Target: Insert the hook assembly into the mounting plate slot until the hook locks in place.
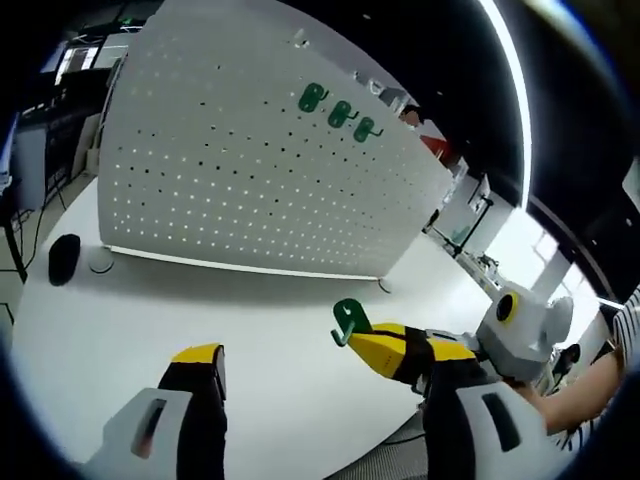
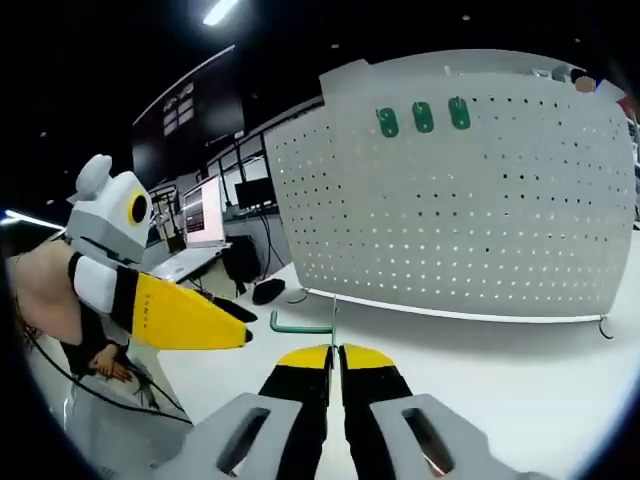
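A white pegboard (image 1: 250,170) stands upright on the white table (image 1: 100,330), with three green hooks (image 1: 340,113) in a row near its top edge. From the right comes my right gripper (image 1: 362,340), shut on a loose green hook (image 1: 347,320) held above the table in front of the board. My left gripper (image 1: 320,375) is open wide below it, with nothing between its jaws. In the right gripper view my right gripper (image 2: 333,352) pinches the green hook (image 2: 300,327), whose arm sticks out to the left. The pegboard (image 2: 470,210) and its mounted hooks (image 2: 423,117) lie ahead.
A black mouse-like object (image 1: 63,258) and a cable lie on the table at the board's left end. Desks with monitors (image 2: 205,212) stand behind. A yellow finger (image 2: 190,318) of my left gripper reaches in from the left, with a person's arm (image 2: 40,300) behind it.
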